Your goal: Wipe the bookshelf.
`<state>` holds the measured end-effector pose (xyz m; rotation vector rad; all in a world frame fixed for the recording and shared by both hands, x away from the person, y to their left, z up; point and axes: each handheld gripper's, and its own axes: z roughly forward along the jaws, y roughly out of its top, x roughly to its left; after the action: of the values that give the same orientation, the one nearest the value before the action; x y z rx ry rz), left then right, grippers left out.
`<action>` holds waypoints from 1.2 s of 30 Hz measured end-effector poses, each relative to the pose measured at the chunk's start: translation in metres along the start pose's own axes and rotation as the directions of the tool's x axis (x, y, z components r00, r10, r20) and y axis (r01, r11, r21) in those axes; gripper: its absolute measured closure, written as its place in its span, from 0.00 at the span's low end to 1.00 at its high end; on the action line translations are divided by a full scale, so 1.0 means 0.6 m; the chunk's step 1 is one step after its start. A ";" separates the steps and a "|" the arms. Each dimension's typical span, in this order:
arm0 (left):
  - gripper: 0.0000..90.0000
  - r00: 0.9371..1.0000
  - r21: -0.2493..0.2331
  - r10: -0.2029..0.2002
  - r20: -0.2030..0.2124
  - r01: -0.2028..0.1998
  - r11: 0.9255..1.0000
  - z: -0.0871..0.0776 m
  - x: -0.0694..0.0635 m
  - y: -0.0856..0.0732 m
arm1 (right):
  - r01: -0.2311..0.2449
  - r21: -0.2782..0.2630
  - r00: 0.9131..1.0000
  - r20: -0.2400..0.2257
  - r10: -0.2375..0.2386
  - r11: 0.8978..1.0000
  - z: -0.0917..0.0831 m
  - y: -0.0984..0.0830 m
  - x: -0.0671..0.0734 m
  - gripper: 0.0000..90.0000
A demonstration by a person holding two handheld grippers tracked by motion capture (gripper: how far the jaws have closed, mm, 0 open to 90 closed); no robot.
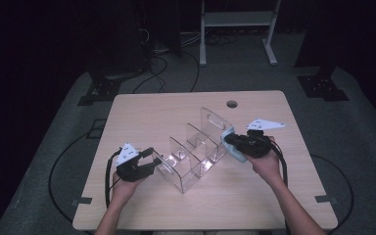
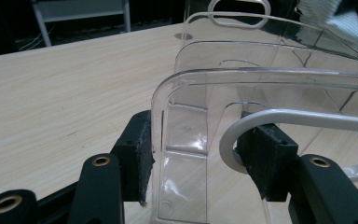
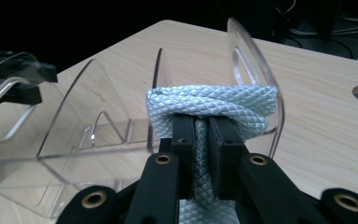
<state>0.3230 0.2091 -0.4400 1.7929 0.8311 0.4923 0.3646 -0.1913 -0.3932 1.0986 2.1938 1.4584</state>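
The pale wooden tabletop [image 1: 142,112] carries the whole scene, with a round cable hole [image 1: 232,104] near its far edge. Across its middle stands the clear plastic organizer [image 1: 196,152], a row of upright see-through dividers running at a slant from near left to far right, each end wall cut with a handle slot.

At the near left end, the left tool [image 1: 152,159] has that end wall between its jaws. In the left gripper view one pad [image 2: 142,154] sits against the outer face of the wall by its curved corner, and the other pad [image 2: 265,158] is on the inner side, at the white-edged rim of the handle slot. The jaws are clamped on the wall, and the left hand [image 1: 122,188] behind holds the tool low, close to the tabletop.

At the far right end, the right tool [image 1: 232,141] is pinched tight on a light blue cloth [image 1: 230,147]. In the right gripper view the two jaws stand close together, with a fold of the quilted cloth squeezed between them and a bunch wrapped over their tips. The cloth lies just beside the organizer's far end wall, its bunch against the near face of that curved clear panel; whether it actually presses on the plastic cannot be told. The right hand [image 1: 267,164] holds the tool above the tabletop.
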 end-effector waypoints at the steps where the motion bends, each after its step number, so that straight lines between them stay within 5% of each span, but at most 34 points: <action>1: 0.52 1.000 0.001 0.004 0.004 -0.004 1.000 0.000 -0.001 0.000 | 0.003 0.005 1.000 0.005 -0.003 1.000 -0.002 0.002 0.000 0.91; 17: 0.52 0.996 0.000 0.045 0.077 -0.045 0.999 0.002 -0.006 0.003 | 0.020 0.094 0.999 -0.028 -0.018 0.995 0.009 0.024 -0.026 0.91; 23: 0.51 0.999 0.012 0.036 0.035 -0.036 0.999 -0.001 0.002 0.003 | 0.022 0.113 0.999 -0.041 -0.017 0.993 0.005 0.021 -0.011 0.91; 29: 0.52 1.000 0.016 -0.004 -0.003 0.004 1.000 -0.007 0.017 -0.001 | 0.042 0.109 0.994 -0.106 -0.030 0.993 -0.010 0.003 0.024 0.91; 32: 0.52 1.000 0.017 0.002 -0.007 -0.002 1.000 -0.006 0.016 0.000 | 0.053 0.114 0.997 -0.069 -0.045 0.992 -0.019 0.002 0.026 0.91; 36: 0.52 1.000 0.011 -0.001 -0.012 0.001 1.000 -0.005 0.014 -0.001 | 0.004 0.096 0.998 -0.065 0.002 0.995 -0.019 -0.002 0.014 0.91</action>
<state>0.3266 0.2172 -0.4401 1.8014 0.8446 0.4989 0.3516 -0.1931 -0.3876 1.0944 2.3307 1.4207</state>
